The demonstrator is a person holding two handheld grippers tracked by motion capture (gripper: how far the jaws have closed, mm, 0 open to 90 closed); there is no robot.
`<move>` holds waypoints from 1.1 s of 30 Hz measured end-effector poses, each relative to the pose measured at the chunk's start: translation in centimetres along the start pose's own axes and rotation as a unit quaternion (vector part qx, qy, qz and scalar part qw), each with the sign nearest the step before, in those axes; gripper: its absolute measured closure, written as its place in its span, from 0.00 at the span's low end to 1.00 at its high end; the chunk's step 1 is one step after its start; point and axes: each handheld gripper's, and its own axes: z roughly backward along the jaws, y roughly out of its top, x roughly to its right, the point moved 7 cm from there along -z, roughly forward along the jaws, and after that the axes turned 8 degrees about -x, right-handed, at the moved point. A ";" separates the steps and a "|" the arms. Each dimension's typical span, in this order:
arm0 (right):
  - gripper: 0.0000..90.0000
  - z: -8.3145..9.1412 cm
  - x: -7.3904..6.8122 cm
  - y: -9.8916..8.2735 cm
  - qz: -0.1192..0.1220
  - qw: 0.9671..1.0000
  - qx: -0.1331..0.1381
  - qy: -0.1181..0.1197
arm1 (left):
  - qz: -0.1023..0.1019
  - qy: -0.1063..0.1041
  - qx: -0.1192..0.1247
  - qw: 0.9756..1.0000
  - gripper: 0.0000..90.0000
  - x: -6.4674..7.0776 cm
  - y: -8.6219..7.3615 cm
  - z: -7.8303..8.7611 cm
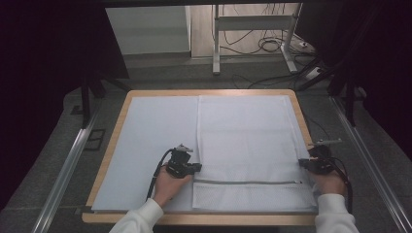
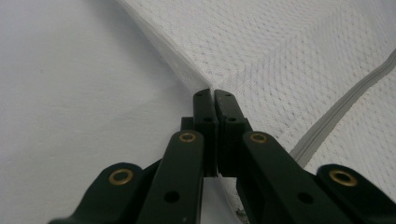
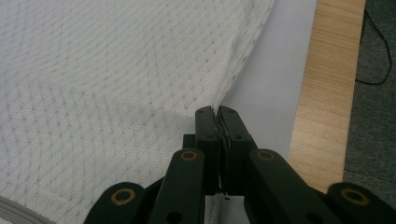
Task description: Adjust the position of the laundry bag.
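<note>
A white mesh bag point(image 1: 245, 141) with a grey zipper point(image 1: 248, 182) near its front end lies flat on the right half of the table. My left gripper point(image 1: 197, 168) sits at the bag's left edge, just above the zipper. In the left gripper view its jaws point(image 2: 214, 93) are pressed together on the bag's edge point(image 2: 280, 51), beside the zipper point(image 2: 336, 116). My right gripper point(image 1: 305, 163) is at the bag's right edge. In the right gripper view its jaws point(image 3: 216, 110) are shut with a thin fold of the mesh point(image 3: 116, 84) pinched between them.
A white mat point(image 1: 155, 141) covers the wooden table point(image 1: 116, 126); its bare wooden rim point(image 3: 327, 93) runs close by the right gripper. Dark floor, metal rails point(image 1: 68, 165) and cables point(image 1: 272, 43) surround the table, with a desk frame point(image 1: 216, 43) beyond the far edge.
</note>
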 end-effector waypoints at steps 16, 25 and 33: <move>0.97 0.0 -0.5 0.2 0.003 1.000 0.007 -0.001 | -0.002 -0.002 0.000 1.000 0.99 -0.3 0.0 0.3; 0.97 -0.1 -0.9 0.4 0.009 1.000 0.009 0.002 | 0.000 -0.003 0.000 1.000 0.99 -0.6 -0.1 0.5; 0.98 -0.3 -1.8 0.8 0.014 1.000 0.010 0.006 | 0.006 -0.002 0.003 1.000 0.99 -1.2 -0.3 1.1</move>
